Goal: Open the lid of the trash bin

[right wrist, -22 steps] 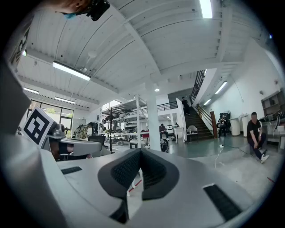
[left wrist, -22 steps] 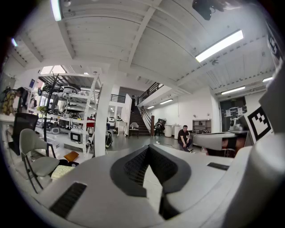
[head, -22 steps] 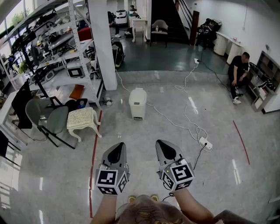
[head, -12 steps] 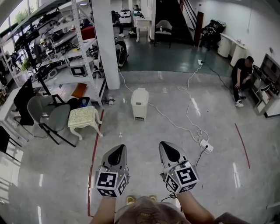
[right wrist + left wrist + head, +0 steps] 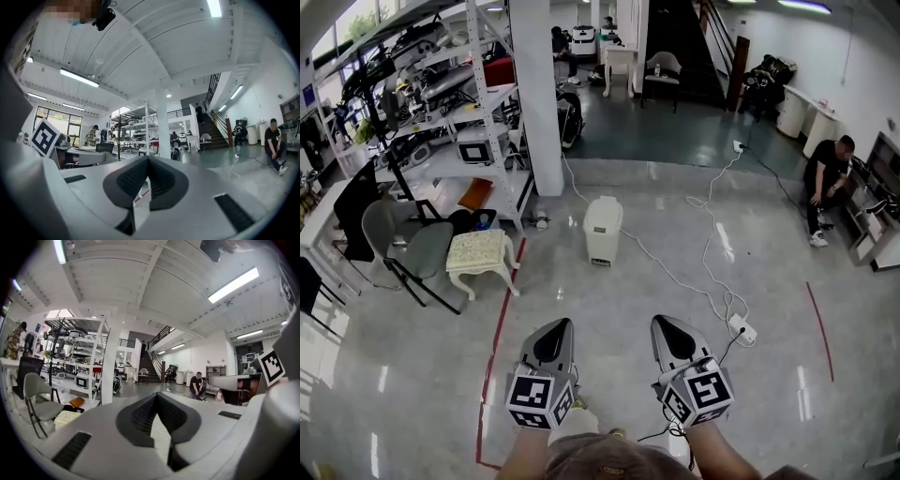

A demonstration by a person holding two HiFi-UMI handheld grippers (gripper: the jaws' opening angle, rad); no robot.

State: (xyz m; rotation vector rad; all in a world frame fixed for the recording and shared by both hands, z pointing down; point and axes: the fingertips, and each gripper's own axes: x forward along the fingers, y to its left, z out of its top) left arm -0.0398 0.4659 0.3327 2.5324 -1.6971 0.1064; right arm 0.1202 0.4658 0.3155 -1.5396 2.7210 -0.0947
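Note:
The white trash bin [image 5: 602,230] stands on the grey floor ahead of me, near the pillar, with its lid down. Both grippers are held low and close to me, well short of the bin. My left gripper [image 5: 557,325] points forward with its jaws together and nothing between them. My right gripper [image 5: 665,322] is beside it, also shut and holding nothing. In the left gripper view the left gripper [image 5: 155,395] shows closed jaws, and in the right gripper view the right gripper [image 5: 147,158] shows the same. The bin does not show in either gripper view.
A white pillar [image 5: 540,103] and a loaded shelving rack [image 5: 441,122] stand at the left. A grey chair [image 5: 405,251] and cream stool [image 5: 477,254] sit nearer. A white cable runs to a power strip [image 5: 742,329]. A red floor line [image 5: 496,347] passes left. A person [image 5: 828,173] sits far right.
The view has moved forward, so the bin and the pillar sit a little closer and lower in the picture. Both grippers stay shut and side by side.

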